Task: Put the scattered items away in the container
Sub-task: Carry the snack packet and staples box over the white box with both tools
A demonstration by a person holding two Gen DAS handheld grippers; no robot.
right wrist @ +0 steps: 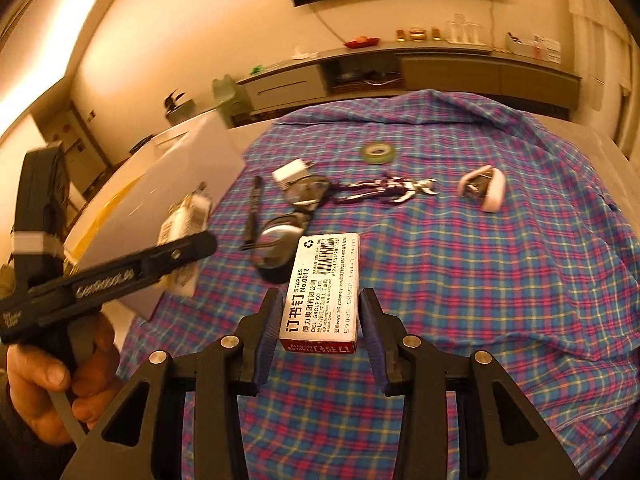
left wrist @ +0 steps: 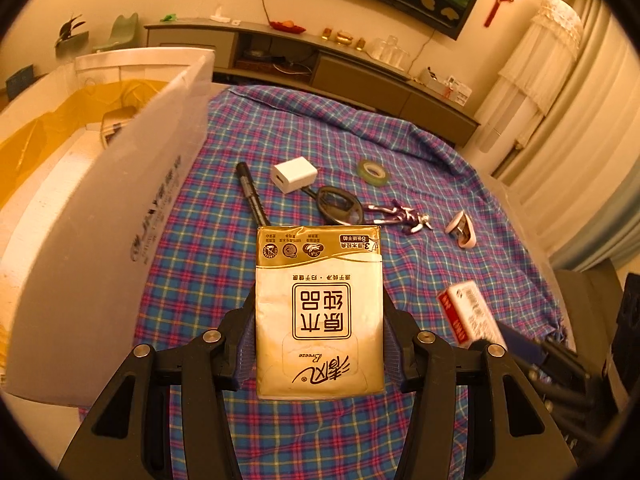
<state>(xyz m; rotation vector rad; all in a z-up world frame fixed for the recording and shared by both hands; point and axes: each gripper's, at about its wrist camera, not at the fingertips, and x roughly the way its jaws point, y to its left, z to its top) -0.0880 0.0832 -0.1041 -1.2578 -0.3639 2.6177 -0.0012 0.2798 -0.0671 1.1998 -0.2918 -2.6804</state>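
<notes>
My left gripper [left wrist: 320, 316] is shut on a gold and white tissue pack [left wrist: 318, 264], held above the plaid cloth just right of the white container box [left wrist: 120, 208]. The box has a yellow bag [left wrist: 36, 148] inside. My right gripper [right wrist: 322, 308] is shut on a white and red staples box [right wrist: 324, 280], lifted over the cloth. In the right wrist view the left gripper [right wrist: 188, 248] with the tissue pack [right wrist: 184, 220] hangs beside the container [right wrist: 168, 184], held by a person's hand [right wrist: 48, 380].
On the plaid cloth [left wrist: 224, 280] lie a black marker [left wrist: 250, 196], a white charger [left wrist: 294, 175], a green tape roll [left wrist: 374, 171], glasses [left wrist: 340, 205], a toy figure [left wrist: 398, 216] and a pink-white stapler [left wrist: 462, 229]. A low cabinet stands behind the table.
</notes>
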